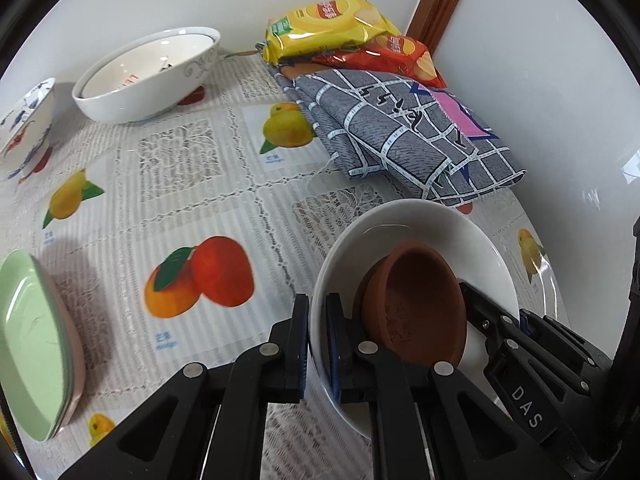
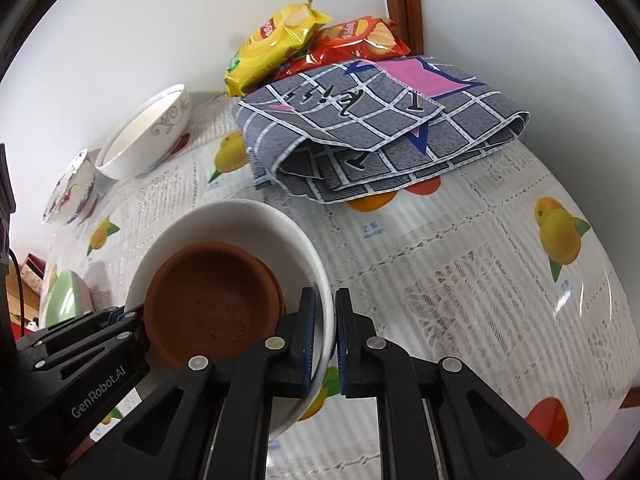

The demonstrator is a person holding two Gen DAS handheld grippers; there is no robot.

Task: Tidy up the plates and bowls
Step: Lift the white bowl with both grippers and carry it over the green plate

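Left wrist view shows the left tongs (image 1: 318, 344) clamped nearly shut on the near-left rim of a round white ceramic bowl (image 1: 416, 220), which carries a smaller terracotta clay bowl (image 1: 416, 304) leaning inside it. Opposite, in the right wrist view, the right tongs (image 2: 325, 336) pinch the bowl's right rim (image 2: 324, 300), so both hands share the load equally, one at each side. The bowl appears just off the fruit-printed counter (image 1: 192, 200). Likely destinations lie to the left: a green square plate stack (image 1: 32, 340) and a large white patterned bowl (image 1: 148, 76). Bare counter lies between; the folded grey checked cloth (image 1: 400, 136) and the snack bags (image 1: 332, 28) crowd the far right.
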